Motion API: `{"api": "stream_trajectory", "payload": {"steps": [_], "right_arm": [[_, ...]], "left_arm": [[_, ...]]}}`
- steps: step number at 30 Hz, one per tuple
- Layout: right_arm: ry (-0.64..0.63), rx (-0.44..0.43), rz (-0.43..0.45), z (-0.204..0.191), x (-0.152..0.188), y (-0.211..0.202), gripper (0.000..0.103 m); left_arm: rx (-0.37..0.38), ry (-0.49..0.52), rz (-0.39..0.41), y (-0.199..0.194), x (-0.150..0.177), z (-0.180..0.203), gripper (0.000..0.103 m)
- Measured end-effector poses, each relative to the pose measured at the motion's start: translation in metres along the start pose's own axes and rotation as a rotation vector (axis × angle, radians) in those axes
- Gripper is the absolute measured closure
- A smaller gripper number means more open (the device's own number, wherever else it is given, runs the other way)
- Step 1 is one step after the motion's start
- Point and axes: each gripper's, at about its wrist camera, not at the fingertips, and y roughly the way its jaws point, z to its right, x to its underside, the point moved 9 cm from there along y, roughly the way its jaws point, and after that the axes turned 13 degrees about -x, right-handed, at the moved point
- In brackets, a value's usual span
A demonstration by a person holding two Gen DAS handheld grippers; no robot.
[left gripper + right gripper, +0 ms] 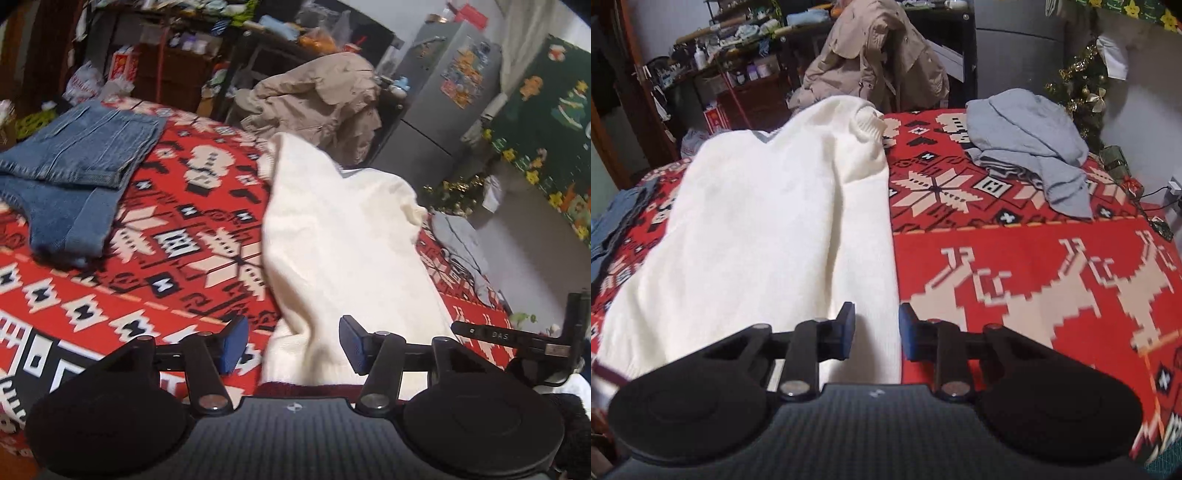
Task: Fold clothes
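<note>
L gripper (291, 341): jaws apart, blue pads (232, 345) on either side of the near hem of the white sweater (332, 236); gap shows betw pads & cloth, nothing pinched, so released.
R gripper (876, 330): jaws narrowed but not closed; blue pads (908, 332) straddle the sweater's near right edge (879, 295). Can't tell if pads press the knit; reads as not clenched.
White sweater: lies lengthwise on the bed, hem toward the cams, ribbed cuff (870, 123) of a sleeve at the far end. In L view it runs from betw the jaws up toward the far edge of the bed. Surface rumpled, a few soft ridges.
Blanket (1034, 258): red w/ white & black snowflake + reindeer pattern, covers the bed under everything.
Denim (77, 162): blue jeans folded, on the blanket well left of the sweater, not touching it.
Grey garment (1030, 147): crumpled heap on the blanket, far right, apart from the sweater.
Beige coat (875, 55): draped over smth beyond the bed's far edge.
Bkgd: cluttered shelves (738, 48) behind left, grey fridge (443, 99) w/ stickers, tinsel tree (1082, 81) at right.
</note>
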Motion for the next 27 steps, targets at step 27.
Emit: {"api": "stream_trajectory", "payload": {"steps": [27], "right_arm": [[-0.054, 0.220, 0.006, 0.074, -0.013, -0.023, 0.098]], "left_arm": [[-0.001, 0.043, -0.115, 0.036, 0.005, 0.015, 0.062]]}}
